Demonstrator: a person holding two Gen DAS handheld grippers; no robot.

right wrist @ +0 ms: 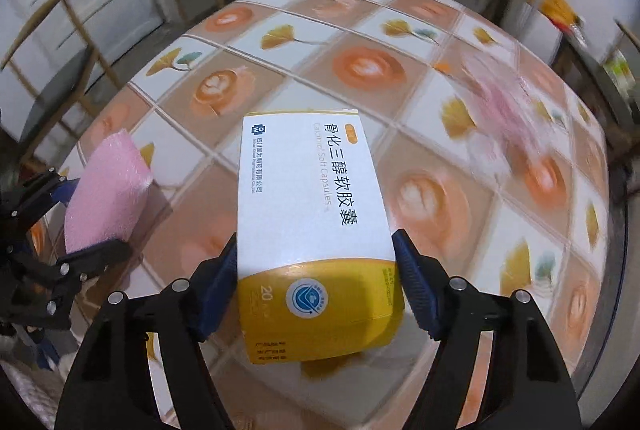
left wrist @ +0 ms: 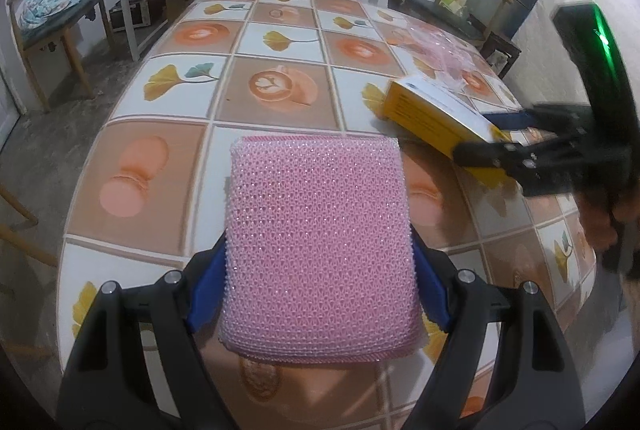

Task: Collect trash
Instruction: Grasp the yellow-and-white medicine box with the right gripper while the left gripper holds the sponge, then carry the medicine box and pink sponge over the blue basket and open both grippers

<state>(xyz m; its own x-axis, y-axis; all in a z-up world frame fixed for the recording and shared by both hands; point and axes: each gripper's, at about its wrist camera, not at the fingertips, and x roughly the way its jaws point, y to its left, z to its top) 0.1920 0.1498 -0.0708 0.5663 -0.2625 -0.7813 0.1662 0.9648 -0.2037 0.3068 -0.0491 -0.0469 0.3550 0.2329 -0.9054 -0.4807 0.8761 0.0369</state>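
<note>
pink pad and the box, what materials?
Pink pad: looks like a sponge in woven plastic mesh, with a netted texture and tiny glints; core unseen. Box: printed cardboard, smooth with a slight sheen, crisp folded edges and printed text.

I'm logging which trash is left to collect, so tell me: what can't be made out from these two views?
- Crumpled pink plastic on the table: motion-blurred in the right wrist view, small and pale in the left, so its shape is unclear.
- Medicine box: the underside faces away, and the small print is unreadable.
- Pink sponge: it hides the tablecloth behind it in the left wrist view.
- Any bin: outside both views.
</note>
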